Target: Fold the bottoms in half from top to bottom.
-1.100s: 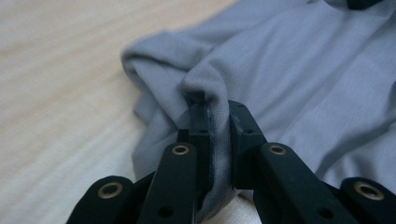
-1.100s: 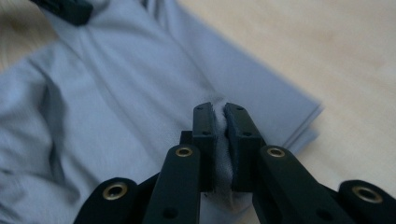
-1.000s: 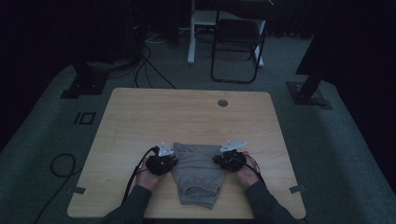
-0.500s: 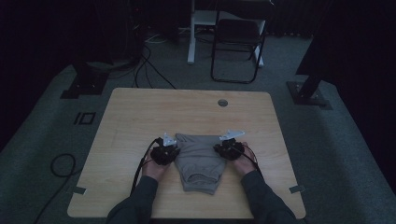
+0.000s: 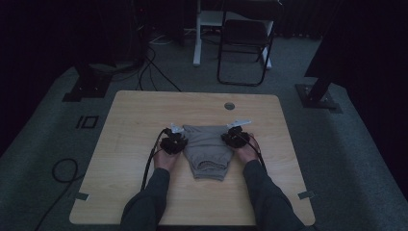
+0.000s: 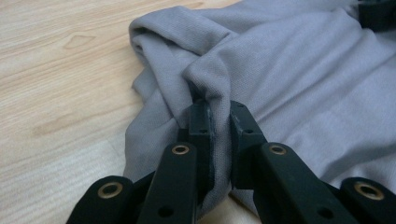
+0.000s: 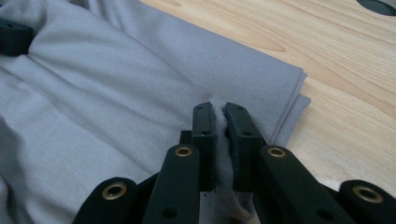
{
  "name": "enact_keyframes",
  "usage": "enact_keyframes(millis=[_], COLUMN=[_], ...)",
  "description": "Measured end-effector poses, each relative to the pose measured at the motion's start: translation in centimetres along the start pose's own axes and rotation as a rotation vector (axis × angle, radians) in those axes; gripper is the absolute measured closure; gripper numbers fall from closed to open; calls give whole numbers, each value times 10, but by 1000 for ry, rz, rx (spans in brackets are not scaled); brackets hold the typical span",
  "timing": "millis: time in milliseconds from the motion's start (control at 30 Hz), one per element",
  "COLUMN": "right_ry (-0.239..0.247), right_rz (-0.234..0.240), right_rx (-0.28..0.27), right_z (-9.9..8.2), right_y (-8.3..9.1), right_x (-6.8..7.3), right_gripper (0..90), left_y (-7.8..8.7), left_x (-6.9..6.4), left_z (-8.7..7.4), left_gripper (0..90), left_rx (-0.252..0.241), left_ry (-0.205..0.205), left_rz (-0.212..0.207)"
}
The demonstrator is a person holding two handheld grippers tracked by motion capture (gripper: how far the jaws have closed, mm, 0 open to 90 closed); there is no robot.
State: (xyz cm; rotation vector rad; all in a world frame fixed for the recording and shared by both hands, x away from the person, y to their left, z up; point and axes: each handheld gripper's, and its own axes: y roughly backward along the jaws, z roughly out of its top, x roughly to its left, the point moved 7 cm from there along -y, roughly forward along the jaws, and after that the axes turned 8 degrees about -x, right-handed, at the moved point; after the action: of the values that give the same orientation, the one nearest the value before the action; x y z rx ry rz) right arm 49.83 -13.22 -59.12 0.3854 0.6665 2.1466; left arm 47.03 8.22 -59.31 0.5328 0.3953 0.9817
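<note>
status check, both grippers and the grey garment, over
Left gripper shut on grey garment, at its left edge. Right gripper shut on its right edge. Garment folded on wooden table. Nothing in the way.

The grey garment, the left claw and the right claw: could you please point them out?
grey garment [image 5: 208,147]: high view, middle of the cloth.
left claw [image 6: 219,114]: left gripper view, between the fingertips.
right claw [image 7: 219,116]: right gripper view, between the fingertips.

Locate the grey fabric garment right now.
High view: grey fabric garment lies mid-table on the wooden table, pinched between left gripper and right gripper.
</note>
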Motion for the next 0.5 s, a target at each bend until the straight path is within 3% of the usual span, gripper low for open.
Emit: enact_keyframes(millis=[167, 300, 500], right_ry=[-3, -23, 21], right_rz=[0, 16, 40], right_rx=[-16, -90, -193], right_z=[8, 24, 51], right_y=[2, 20, 48], right_x=[-1, -3, 6], right_gripper=[842, 844, 846], left_y=[5, 27, 55], left_x=[2, 3, 3], left_z=[9, 25, 49], left_gripper=[826, 828, 829], left_rx=[-28, -125, -221], left_ry=[6, 12, -10], left_rz=[11, -5, -1])
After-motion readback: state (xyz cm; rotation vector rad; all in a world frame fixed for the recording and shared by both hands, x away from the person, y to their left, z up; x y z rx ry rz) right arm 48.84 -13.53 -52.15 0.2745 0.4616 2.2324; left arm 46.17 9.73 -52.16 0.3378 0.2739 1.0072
